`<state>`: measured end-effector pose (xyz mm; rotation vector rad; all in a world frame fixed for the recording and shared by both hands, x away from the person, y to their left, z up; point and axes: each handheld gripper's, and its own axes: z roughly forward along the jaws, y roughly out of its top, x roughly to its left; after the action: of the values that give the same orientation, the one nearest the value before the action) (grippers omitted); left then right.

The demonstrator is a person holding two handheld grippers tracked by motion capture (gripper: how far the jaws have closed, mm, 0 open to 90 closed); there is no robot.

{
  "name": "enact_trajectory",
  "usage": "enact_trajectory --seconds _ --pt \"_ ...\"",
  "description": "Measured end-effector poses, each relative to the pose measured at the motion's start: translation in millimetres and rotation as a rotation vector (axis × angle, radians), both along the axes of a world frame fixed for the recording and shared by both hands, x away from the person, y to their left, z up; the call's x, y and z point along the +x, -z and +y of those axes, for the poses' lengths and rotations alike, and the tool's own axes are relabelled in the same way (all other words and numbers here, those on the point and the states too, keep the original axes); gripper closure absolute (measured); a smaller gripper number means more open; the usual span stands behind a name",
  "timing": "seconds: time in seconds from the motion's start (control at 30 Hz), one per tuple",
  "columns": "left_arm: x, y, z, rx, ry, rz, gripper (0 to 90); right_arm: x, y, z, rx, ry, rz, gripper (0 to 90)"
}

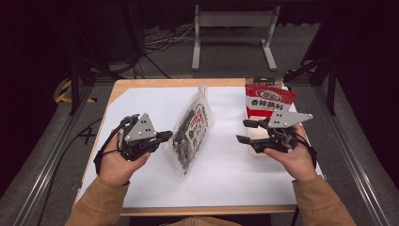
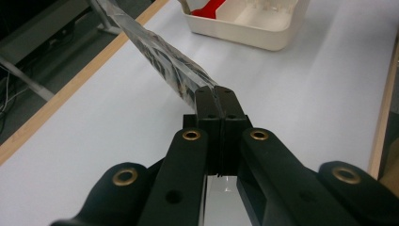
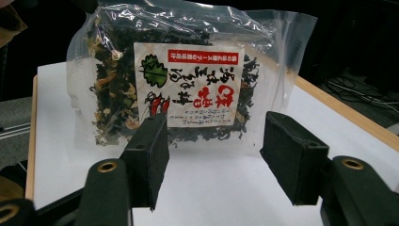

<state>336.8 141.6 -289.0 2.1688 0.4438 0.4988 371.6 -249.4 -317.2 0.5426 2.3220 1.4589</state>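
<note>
We count one clear seaweed bag [image 1: 190, 129] standing mid-tabletop [image 1: 235, 174] and one red packet [image 1: 268, 100]. Our left gripper [image 1: 164, 136] pinches the bag's edge tight; our right gripper [image 1: 244, 131] gapes wide, holding nothing.

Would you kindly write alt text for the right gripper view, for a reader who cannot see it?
A clear bag of dried dark greens, with a white and red label, stands on edge on the white table. The right gripper faces it with its jaws open and apart from the bag.
</note>
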Motion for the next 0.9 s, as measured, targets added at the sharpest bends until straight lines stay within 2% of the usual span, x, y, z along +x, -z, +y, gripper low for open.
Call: enact_trajectory --seconds 0.1,0.33,0.63,0.77,0.9 --pt "-3.8 -3.3 0.4 -0.003 0.021 -0.015 90.0 4.2 -3.1 4.5 -0.007 -0.013 0.001 40.6" --pt "-16.5 -12.1 1.9 -0.023 0.107 -0.070 90.0 12.5 -2.3 5.2 -0.003 -0.009 0.012 38.3" --pt "-24.0 -14.9 -3.2 -0.011 0.165 -0.083 90.0 17.9 -1.5 -4.3 0.022 0.025 0.010 34.5" --pt "-24.0 -15.0 -3.9 -0.015 0.178 -0.082 90.0 14.6 -5.8 -5.5 0.029 0.016 -0.010 33.5" --pt "-24.6 -16.1 -3.3 -0.020 0.192 -0.082 90.0 11.2 -14.4 -1.0 0.012 -0.012 -0.031 32.2"
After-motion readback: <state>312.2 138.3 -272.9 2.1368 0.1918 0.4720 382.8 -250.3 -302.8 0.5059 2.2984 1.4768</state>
